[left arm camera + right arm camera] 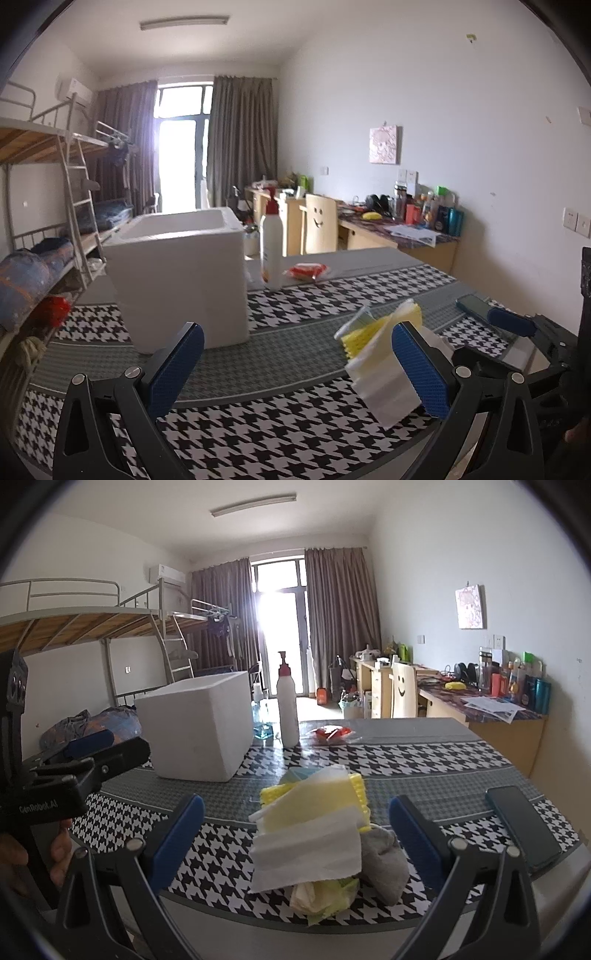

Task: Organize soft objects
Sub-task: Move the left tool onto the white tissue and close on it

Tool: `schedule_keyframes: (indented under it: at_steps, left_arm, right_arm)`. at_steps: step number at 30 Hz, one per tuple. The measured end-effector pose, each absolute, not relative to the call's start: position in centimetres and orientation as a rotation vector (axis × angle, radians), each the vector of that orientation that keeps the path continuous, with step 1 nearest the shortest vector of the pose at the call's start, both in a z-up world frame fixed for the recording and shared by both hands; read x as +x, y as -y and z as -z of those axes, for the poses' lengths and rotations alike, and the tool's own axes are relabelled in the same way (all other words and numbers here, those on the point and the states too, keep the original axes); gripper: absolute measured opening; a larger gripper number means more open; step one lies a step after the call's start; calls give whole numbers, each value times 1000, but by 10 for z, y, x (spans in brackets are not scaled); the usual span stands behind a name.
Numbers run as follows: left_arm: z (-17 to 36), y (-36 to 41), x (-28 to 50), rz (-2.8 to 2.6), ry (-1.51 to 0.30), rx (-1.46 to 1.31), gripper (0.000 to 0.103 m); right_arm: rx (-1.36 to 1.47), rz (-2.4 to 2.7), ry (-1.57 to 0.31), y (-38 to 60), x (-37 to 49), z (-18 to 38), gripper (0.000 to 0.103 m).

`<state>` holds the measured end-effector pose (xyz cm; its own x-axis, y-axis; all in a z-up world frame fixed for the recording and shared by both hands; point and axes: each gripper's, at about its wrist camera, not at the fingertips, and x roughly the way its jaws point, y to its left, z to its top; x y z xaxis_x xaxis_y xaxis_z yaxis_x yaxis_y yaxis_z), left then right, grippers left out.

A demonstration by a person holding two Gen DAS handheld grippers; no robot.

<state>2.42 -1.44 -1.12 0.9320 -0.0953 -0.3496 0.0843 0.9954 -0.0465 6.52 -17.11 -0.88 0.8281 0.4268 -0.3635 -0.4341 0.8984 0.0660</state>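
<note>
A pile of soft things [314, 823] lies on the houndstooth tablecloth [406, 760]: white and yellow cloths, a yellow sponge [360, 788], a grey sock [384, 860] and a pale green crumpled piece [325, 893]. My right gripper [295, 834] is open, with the pile between its fingers. My left gripper [295, 365] is open and empty, left of the pile [384, 365], whose edge lies against its right finger [421, 369]. A white foam box [177, 277] stands behind it, open at the top. The left gripper also shows in the right wrist view [85, 753].
A white pump bottle [288, 709] and a red packet [330, 734] stand behind the box. A dark phone [524, 827] lies at the right table edge. Bunk beds are to the left, desks and a chair to the right.
</note>
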Motion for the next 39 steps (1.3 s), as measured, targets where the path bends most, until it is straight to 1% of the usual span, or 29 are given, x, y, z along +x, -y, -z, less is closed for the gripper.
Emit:
schedule_keyframes:
  at_steps: [25,39]
  left_arm:
    - [38,32,52,229,-502,-23,102]
    - [57,68,73,350,-572,54,102]
  right_arm:
    - [-4,-382,-481,196,81,36,101]
    - [24,-314,-518,225,86,48,101]
